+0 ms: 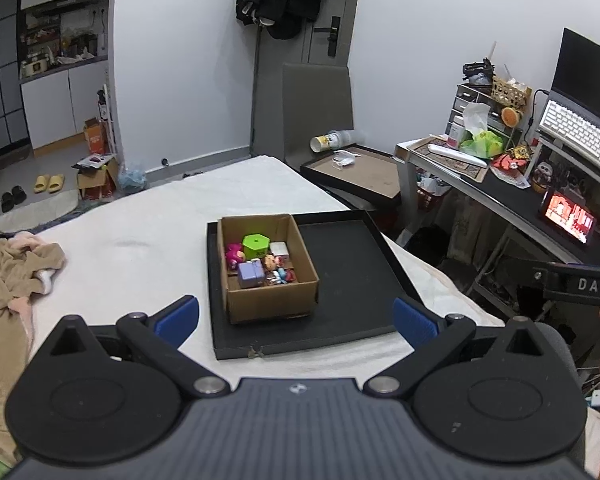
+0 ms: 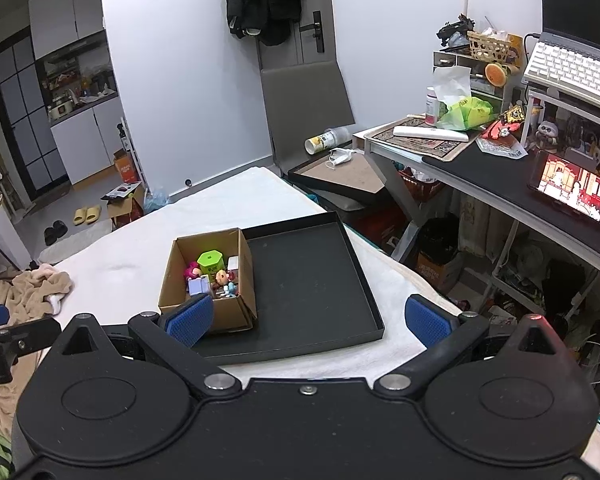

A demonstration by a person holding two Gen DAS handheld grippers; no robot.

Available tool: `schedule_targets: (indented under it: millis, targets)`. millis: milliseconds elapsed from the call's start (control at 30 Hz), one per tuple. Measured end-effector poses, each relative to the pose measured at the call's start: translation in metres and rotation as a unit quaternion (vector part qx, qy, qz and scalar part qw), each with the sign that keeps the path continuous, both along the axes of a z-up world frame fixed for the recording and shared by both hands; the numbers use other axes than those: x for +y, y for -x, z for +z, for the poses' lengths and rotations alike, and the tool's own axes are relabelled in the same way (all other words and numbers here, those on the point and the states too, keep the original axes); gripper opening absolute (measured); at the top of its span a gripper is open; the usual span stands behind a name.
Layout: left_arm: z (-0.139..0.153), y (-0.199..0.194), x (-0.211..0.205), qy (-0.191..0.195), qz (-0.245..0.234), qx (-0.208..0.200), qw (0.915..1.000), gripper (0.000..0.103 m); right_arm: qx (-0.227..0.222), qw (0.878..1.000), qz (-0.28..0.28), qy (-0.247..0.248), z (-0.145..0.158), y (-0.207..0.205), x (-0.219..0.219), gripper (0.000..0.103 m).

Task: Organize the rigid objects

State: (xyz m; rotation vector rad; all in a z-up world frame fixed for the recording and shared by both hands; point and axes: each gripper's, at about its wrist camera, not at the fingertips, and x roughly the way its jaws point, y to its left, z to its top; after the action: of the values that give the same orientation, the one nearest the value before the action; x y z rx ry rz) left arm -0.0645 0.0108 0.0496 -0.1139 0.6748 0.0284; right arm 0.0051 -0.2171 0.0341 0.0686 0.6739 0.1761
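While the toys sit packed inside it, the cardboard box (image 1: 268, 268) stands upright on the left part of a flat black tray (image 1: 348, 264). Its flaps are open at the top, so I can look right in. A green six-sided block (image 1: 256, 245) sits near the middle, with a small hole on top. Beside it, on the right, is a white cube (image 1: 280, 249). A pink fuzzy toy (image 1: 234, 254) leans on the left wall of the box. At the front lies a purple box-shaped toy (image 1: 251, 274), and next to that are some tiny doll figures (image 1: 278, 270), too small for me to tell apart. All of them touch or press close together.

The right part of the tray is bare black. The tray lies on a white bed cover (image 1: 140, 248). A crumpled tan blanket (image 1: 12, 280) is bunched on the bed, well off to the left.

Both tongs are held near the front edge of the tray. The left gripper (image 1: 296, 316) has its blue pads (image 1: 178, 318) spread wide apart, and it pinches nothing. The right gripper (image 2: 308, 318) is spread wide too, with nothing between its pads. In the right camera view, one of its blue pads comes in front of the near corner of the box, but I cannot tell if it touches.

To the right of the bed stands a desk (image 2: 500, 184) full of things, with a white keyboard (image 2: 572, 68) and a small lit screen (image 2: 572, 190).
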Motion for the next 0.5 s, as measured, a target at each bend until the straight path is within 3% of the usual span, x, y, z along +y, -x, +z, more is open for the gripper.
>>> schedule_targets:
  millis: [500]
  targets:
    - [-0.0026,-0.0001,-0.0024,-0.005,-0.001,0.003,1.0,0.102,0.006,1.0,-0.003,0.004,-0.0028,-0.0026,-0.002,0.103]
